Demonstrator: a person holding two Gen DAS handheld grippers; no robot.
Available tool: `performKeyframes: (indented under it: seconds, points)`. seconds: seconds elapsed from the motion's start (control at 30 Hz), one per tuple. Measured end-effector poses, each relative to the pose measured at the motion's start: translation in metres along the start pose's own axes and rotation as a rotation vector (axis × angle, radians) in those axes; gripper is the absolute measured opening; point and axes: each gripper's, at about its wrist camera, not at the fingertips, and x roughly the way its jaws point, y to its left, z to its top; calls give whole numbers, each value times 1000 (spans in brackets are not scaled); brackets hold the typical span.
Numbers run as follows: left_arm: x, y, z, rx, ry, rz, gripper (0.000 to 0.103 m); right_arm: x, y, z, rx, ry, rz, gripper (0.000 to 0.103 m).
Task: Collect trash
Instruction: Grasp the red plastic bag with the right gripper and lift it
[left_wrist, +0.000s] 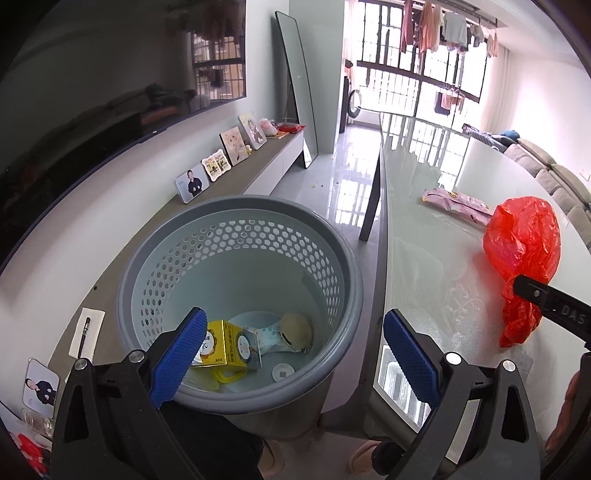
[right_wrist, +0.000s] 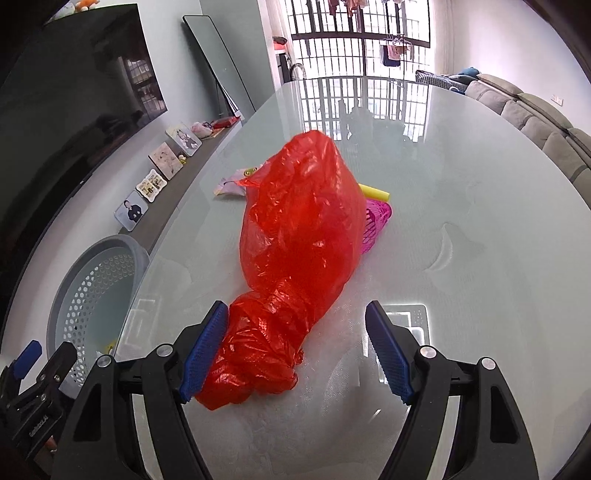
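A crumpled red plastic bag (right_wrist: 295, 236) lies on the glass table (right_wrist: 461, 221); it also shows in the left wrist view (left_wrist: 522, 254). My right gripper (right_wrist: 295, 354) is open, its fingers on either side of the bag's twisted near end, the left pad touching it. A grey perforated bin (left_wrist: 236, 291) stands beside the table's left edge and holds a yellow box (left_wrist: 225, 347), a white wrapper (left_wrist: 267, 338) and a beige lump (left_wrist: 297, 328). My left gripper (left_wrist: 291, 354) is open and empty above the bin's near rim. The bin also shows in the right wrist view (right_wrist: 96, 280).
A pink wrapper (left_wrist: 458, 205) lies on the table beyond the bag. A pink mesh item (right_wrist: 376, 225) and a yellow tube (right_wrist: 375, 192) lie behind the bag. A low cabinet with photo frames (left_wrist: 221, 155) runs along the left wall. A sofa (right_wrist: 535, 114) is at the right.
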Motion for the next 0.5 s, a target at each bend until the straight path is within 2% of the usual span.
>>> performKeyframes:
  seconds: [0.2,0.33,0.37,0.4,0.47,0.5]
  points:
    - [6,2,-1,-2,15,-15,94,13,8,3,-15,1,-52,73]
    - [7,2,-3,0,18,-19,94,18,10,1,-24,15,-45,73]
    - [7,1,-3,0,18,-19,94,18,10,0,-24,16,-37,68]
    - [6,1,-3,1,16,-19,95,18,10,0,-24,17,-26,52]
    - [4,-1,-4,5,13,-19,94,17,9,-1,-28,24,5,41]
    - [3,-3,-4,8,12,-19,95,15,9,-1,-30,17,10,40]
